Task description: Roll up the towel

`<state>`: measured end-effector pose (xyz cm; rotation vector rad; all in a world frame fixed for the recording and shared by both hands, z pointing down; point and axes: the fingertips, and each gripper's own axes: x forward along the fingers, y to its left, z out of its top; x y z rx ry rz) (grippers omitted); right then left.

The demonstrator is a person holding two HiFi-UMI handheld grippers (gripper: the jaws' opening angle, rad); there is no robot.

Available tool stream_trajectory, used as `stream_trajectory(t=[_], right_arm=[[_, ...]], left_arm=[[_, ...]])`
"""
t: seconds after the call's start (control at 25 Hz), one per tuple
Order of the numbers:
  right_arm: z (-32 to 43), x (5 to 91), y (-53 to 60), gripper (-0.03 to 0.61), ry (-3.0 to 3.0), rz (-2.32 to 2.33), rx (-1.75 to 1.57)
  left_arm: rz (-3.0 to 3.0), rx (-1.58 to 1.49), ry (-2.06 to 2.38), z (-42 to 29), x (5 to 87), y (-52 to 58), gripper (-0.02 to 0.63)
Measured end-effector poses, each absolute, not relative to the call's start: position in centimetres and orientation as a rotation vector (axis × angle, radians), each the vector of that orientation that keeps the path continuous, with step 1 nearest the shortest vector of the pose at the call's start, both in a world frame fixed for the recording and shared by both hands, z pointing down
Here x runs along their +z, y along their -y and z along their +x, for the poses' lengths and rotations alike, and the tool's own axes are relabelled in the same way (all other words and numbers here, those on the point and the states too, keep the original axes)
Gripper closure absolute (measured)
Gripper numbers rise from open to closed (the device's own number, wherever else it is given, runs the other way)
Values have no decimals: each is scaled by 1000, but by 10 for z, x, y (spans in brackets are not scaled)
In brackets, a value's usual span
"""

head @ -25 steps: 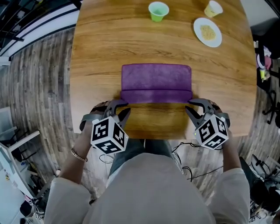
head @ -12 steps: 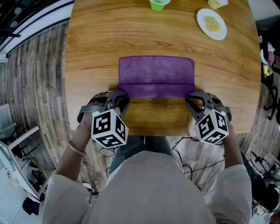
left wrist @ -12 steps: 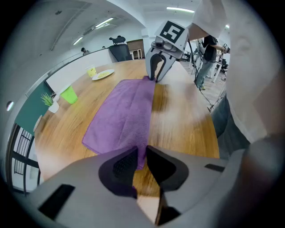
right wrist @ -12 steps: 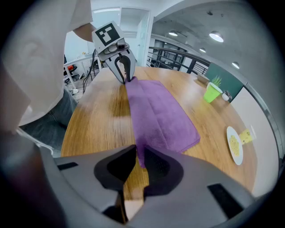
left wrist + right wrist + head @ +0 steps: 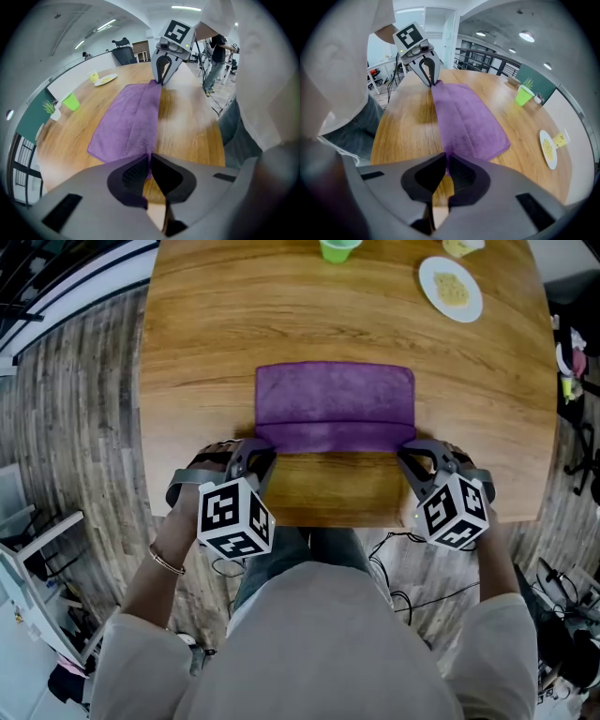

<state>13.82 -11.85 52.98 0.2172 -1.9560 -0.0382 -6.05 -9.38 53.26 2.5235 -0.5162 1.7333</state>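
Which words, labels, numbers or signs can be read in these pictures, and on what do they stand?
No readable text anywhere.
The left marker cube and the right marker cube bear only black-and-white square patterns, not letters.
The towel shows no print.

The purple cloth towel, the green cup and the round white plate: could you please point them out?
purple cloth towel (image 5: 335, 395), head view, flat unfolded middle
green cup (image 5: 524, 96), right gripper view, side wall
round white plate (image 5: 457, 315), head view, bare near rim

A green cup (image 5: 339, 249) and a plate (image 5: 451, 289) sit apart on the wooden table (image 5: 206, 352).
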Motion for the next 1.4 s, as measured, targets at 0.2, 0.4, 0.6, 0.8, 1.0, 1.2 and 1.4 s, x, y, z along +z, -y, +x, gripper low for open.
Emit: stream_trajectory(t=[0.2,0.4,0.6,0.8,1.0,1.2,1.4], right_arm=[[142,519,90,554,1971,170,72],[140,504,101,554,1992,193,108],[135,498,128,554,2000,224,126],[135,506,154,552,1987,238,142],[131,514,165,549,1985,243,148],[133,519,168,537,1974,264,142],[140,510,171,517,1976,320,106]], left_arm=[[2472,1623,410,-58,523,67,588],[2464,1600,427,-62,511,79,588],[2462,1609,447,-67,508,103,586],[2452,1589,470,-70,514,132,586],[2438,1583,504,-72,519,146,583],[2443,1582,548,-73,525,152,577],[2441,1552,618,-79,517,153,559]])
